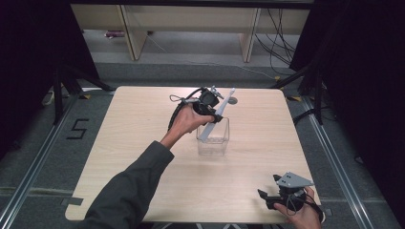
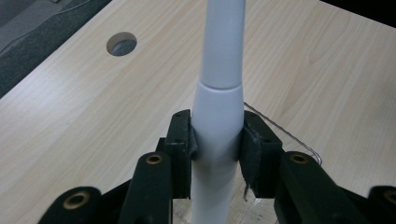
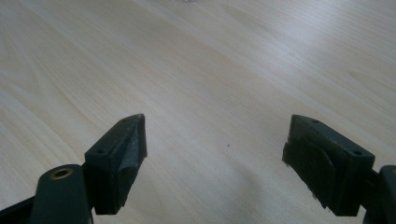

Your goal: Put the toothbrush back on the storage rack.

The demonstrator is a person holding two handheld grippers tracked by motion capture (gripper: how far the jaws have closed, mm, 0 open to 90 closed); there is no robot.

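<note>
Clear container (image 1: 213, 139) sitting mid-table (image 1: 143, 143), w/ a long tool (image 1: 216, 117) leaning out of it, tilting up and away. Left gripper (image 1: 213, 110) hanging just behind the container. Right gripper (image 1: 273, 196) sitting near the table's front-right corner.

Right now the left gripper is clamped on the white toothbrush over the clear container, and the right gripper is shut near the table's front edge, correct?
Not quite: the right gripper is open, its jaws wide apart in the right gripper view. The left gripper does clamp the white toothbrush over the clear container.

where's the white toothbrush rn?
High view, table centre: the white toothbrush is clamped in the left gripper, leaning with its lower end inside the clear container.
</note>
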